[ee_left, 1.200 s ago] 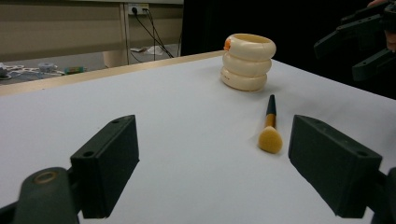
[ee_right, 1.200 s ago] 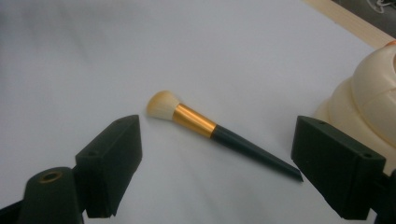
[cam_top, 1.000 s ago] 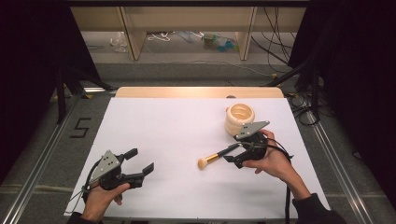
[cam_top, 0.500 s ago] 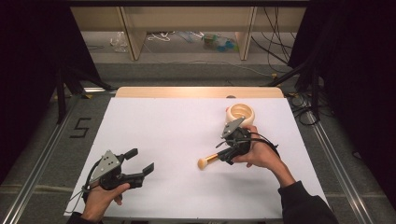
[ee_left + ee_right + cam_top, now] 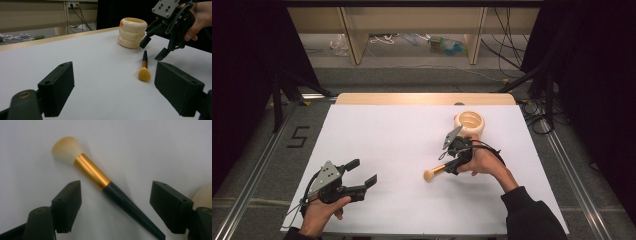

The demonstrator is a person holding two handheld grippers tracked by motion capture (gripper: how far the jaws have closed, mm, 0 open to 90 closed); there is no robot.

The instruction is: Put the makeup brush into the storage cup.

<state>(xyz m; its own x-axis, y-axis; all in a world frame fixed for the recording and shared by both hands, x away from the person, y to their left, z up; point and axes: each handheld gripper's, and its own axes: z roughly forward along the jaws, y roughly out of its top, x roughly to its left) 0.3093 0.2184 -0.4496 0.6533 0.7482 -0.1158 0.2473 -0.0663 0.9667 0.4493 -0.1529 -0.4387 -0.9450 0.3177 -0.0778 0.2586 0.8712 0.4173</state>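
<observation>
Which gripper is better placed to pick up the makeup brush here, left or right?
Right. The right gripper hangs just over the makeup brush, jaws open to either side of its dark handle. The left gripper, also open, sits near the table's front left edge, well away from the brush.

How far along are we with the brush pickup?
Done: the right gripper is over the makeup brush, jaws open either side of the handle. In hand: nothing gripped; the brush lies flat on the table. Left: closing and lifting. The left gripper waits open.
</observation>
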